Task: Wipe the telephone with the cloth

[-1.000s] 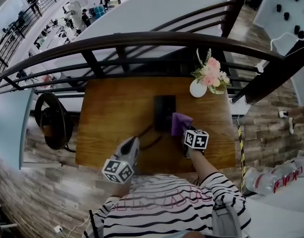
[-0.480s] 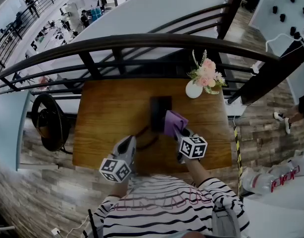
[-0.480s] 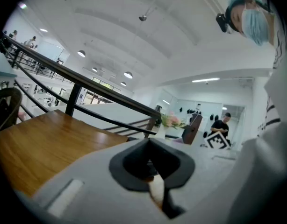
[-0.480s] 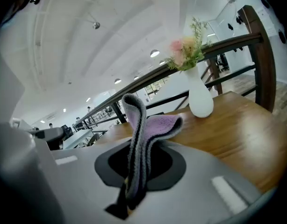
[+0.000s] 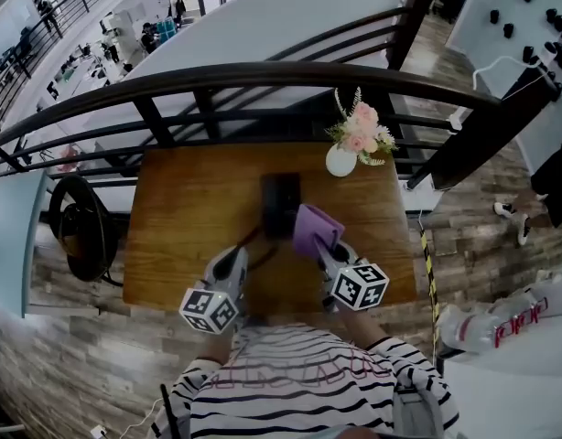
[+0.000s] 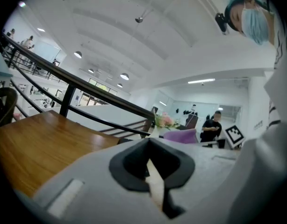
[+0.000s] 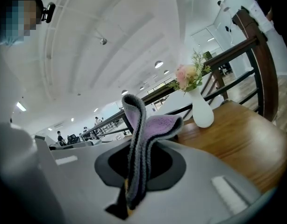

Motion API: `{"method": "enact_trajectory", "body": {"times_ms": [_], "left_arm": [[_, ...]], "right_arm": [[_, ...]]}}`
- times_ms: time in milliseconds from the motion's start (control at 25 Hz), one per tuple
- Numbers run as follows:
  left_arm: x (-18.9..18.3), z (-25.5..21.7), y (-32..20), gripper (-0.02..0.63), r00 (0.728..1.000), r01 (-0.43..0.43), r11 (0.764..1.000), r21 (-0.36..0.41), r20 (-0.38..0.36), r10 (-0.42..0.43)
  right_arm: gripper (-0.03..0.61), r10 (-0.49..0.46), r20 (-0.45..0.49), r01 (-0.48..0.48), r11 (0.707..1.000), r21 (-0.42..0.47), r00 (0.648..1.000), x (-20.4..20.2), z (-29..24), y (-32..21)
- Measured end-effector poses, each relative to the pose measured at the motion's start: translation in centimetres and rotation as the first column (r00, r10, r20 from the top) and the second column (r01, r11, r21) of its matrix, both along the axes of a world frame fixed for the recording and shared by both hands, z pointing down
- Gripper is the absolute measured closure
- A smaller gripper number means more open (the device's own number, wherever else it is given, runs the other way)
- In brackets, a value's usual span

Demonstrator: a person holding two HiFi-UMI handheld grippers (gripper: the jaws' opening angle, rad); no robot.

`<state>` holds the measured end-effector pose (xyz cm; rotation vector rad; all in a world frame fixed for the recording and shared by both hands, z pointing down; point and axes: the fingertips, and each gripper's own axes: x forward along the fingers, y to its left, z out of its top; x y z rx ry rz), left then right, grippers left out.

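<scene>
Purple cloth (image 5: 315, 227) clamped in right gripper (image 5: 329, 250) fingers, just beside telephone (image 5: 280, 204) on counter (image 5: 189, 208); left gripper (image 5: 235, 259) fingers closed, empty; wiping apparently unfinished.

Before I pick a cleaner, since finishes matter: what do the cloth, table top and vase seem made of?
The cloth: soft textile, likely microfibre; fuzzy purple pile with a grey edge.
The table top: wood or wood veneer, satin finish; streaky brown grain, faint sheen.
The vase: probably glazed ceramic; smooth, white, glossy.
</scene>
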<state>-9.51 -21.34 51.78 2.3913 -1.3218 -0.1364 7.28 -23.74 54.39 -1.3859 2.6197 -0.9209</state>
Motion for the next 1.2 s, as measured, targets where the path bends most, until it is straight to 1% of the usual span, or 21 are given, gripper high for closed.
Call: {"method": "enact_trajectory", "body": {"times_ms": [280,680,920,1200], "left_arm": [[2.5,0.2,2.3,0.612,1.0,-0.003,1.0,0.004,-0.003,0.003],[4.8,0.2,5.6,0.612,1.0,0.009,1.0,0.011,-0.001,-0.009],[5.2,0.8,7.0,0.612,1.0,0.014,1.0,0.006,-0.003,-0.014],[5.0,1.2,7.8,0.612,1.0,0.026,1.0,-0.004,-0.002,-0.026]], "right_arm": [[0.543,0.006,0.018,-0.006,1.0,0.0,1.0,2.6,-0.2,3.2],[0.543,-0.009,0.023,0.009,1.0,0.008,1.0,5.1,-0.5,7.1],[0.543,-0.017,0.014,0.017,1.0,-0.003,1.0,5.5,0.2,8.6],[0.545,-0.017,0.013,0.017,1.0,-0.006,1.0,5.5,0.3,9.2]]}}
